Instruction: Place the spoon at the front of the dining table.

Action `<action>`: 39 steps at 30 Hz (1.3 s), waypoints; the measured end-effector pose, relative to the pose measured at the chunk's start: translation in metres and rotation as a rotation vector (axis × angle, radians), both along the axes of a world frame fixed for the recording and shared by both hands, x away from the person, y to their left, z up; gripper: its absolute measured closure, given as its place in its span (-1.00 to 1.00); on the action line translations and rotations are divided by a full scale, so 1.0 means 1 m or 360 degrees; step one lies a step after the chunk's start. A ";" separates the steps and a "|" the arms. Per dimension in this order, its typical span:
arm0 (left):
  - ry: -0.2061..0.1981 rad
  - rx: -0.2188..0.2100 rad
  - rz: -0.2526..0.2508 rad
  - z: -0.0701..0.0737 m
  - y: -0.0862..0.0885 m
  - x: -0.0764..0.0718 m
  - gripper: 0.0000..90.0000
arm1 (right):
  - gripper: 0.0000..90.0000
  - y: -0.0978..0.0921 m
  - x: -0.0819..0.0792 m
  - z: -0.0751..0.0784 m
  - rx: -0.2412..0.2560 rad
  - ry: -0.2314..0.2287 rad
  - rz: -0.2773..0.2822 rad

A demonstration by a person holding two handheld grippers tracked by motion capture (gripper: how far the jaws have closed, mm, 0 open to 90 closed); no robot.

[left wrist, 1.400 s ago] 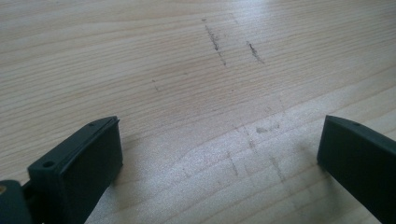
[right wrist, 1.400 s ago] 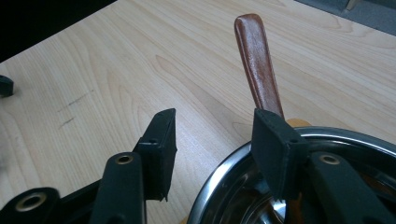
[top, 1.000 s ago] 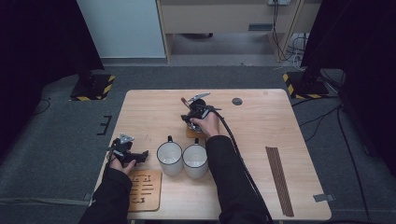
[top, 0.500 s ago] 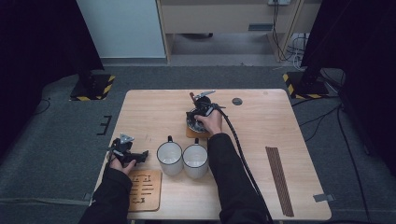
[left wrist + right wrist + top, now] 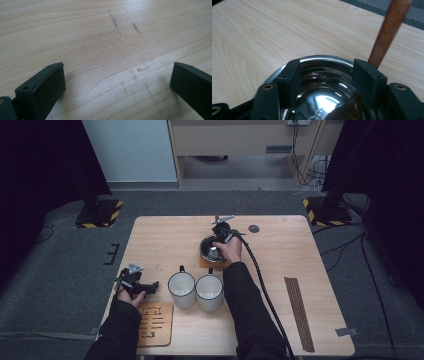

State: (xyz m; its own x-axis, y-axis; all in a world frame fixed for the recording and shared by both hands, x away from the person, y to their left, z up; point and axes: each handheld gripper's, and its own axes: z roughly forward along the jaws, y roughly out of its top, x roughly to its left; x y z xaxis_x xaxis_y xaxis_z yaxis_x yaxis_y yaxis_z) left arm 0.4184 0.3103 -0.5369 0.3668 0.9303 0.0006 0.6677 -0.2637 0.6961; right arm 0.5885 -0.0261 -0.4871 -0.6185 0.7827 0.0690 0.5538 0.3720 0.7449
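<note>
Pale wood grain runs across the table (image 5: 160,237), and we start at its near left corner, where a slotted wooden trivet (image 5: 153,324) lies flat at the edge. Just above it our left claw (image 5: 145,287) rests low over bare wood, its jaws spread wide apart with nothing between them; the left gripper view has only scuffed boards in the gap. Next come two white mugs (image 5: 195,290) with dark rims, standing upright and touching side by side near the middle of the front half. Behind them sits the shiny metal pot (image 5: 211,248) on a small wooden coaster (image 5: 205,264), and our right claw (image 5: 327,75) is down inside its mouth, jaws parted over the polished bowl and gripping nothing. A brown wooden handle (image 5: 388,32) rises tilted just beyond the pot's far rim. A small dark disc (image 5: 254,228) lies further right, and a bundle of dark sticks (image 5: 299,312) lies well apart near the right edge.
</note>
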 end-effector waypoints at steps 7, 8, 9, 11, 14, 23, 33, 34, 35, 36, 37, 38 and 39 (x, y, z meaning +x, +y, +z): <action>0.0000 0.0000 0.0000 0.000 0.000 0.000 -1.00 | -0.09 -0.009 -0.001 0.002 -0.0059 0.0003 -0.0022; 0.0000 0.0000 0.0000 0.000 0.000 0.000 -1.00 | -0.09 -0.010 -0.001 0.003 -0.0073 0.0003 -0.0025; 0.0000 0.0000 0.0000 0.000 0.000 0.000 -1.00 | -0.09 -0.011 -0.001 0.004 -0.0079 -0.0001 -0.0025; 0.0000 0.0000 0.0000 0.000 0.000 0.000 -1.00 | -0.08 -0.014 -0.002 0.006 -0.0103 0.0002 -0.0035; 0.0000 0.0000 0.0000 0.000 0.000 0.000 -1.00 | -0.06 -0.018 -0.004 0.008 -0.0140 0.0002 -0.0040; 0.0000 0.0000 0.0000 0.000 0.000 0.000 -1.00 | -0.01 -0.030 -0.010 0.013 -0.0221 -0.0005 -0.0020; 0.0000 0.0000 0.0000 0.000 0.000 0.000 -1.00 | 0.07 -0.037 -0.015 0.015 -0.0306 -0.0014 0.0013; 0.0000 0.0000 0.0000 0.000 0.000 0.000 -1.00 | 0.07 -0.037 -0.015 0.015 -0.0306 -0.0014 0.0013; 0.0000 0.0000 0.0000 0.000 0.000 0.000 -1.00 | 0.08 -0.038 -0.016 0.015 -0.0307 -0.0015 0.0017; 0.0000 0.0000 0.0000 0.000 0.000 0.000 -1.00 | 0.11 -0.038 -0.017 0.015 -0.0303 -0.0015 0.0019; 0.0000 0.0000 0.0001 0.000 0.000 0.000 -1.00 | 0.11 -0.039 -0.018 0.015 -0.0300 -0.0013 0.0020; 0.0000 0.0000 0.0001 0.000 0.000 0.000 -1.00 | 0.13 -0.041 -0.019 0.015 -0.0297 -0.0015 0.0021; 0.0000 0.0000 0.0000 0.000 0.000 0.000 -1.00 | 0.13 -0.042 -0.020 0.015 -0.0302 -0.0014 0.0020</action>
State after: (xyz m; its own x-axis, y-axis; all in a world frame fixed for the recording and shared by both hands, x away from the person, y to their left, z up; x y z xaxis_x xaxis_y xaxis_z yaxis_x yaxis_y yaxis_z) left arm 0.4183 0.3102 -0.5369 0.3667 0.9303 0.0008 0.6677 -0.2638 0.6961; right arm 0.5686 -0.0681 -0.4726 -0.6283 0.7734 -0.0844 0.5420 0.5129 0.6657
